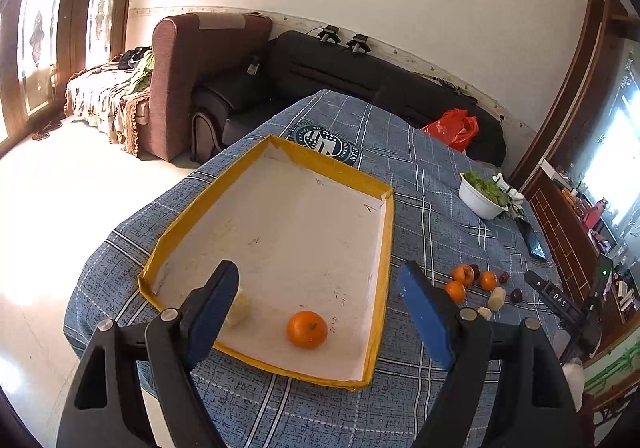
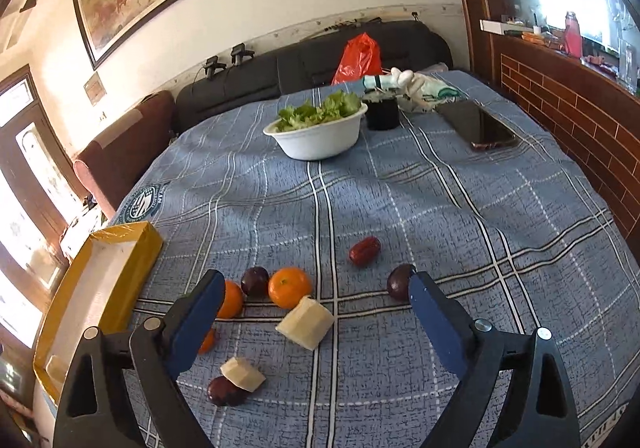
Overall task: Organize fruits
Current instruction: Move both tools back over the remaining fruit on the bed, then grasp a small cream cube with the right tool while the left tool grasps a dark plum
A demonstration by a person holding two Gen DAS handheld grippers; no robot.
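A yellow-rimmed tray (image 1: pixel 382 260) lies on the blue checked tablecloth. In it sit an orange (image 1: pixel 307 329) and a pale fruit chunk (image 1: pixel 240 310), partly hidden by my left finger. My left gripper (image 1: pixel 320 290) is open and empty above the tray's near end. My right gripper (image 2: pixel 314 302) is open and empty over loose fruit: an orange (image 2: pixel 289 286), another orange (image 2: pixel 231 299), a pale chunk (image 2: pixel 306 323), a smaller chunk (image 2: pixel 242 374) on a dark plum (image 2: pixel 224 392), a plum (image 2: pixel 255 280), a red date (image 2: pixel 364 250), a dark plum (image 2: pixel 399 280).
A white bowl of lettuce (image 2: pixel 318 129), a black cup (image 2: pixel 383 111), a phone (image 2: pixel 478 123) and a white toy (image 2: pixel 416 85) stand at the table's far side. A red bag (image 2: pixel 358 59) lies on the black sofa. The tray's corner (image 2: pixel 120 248) shows left.
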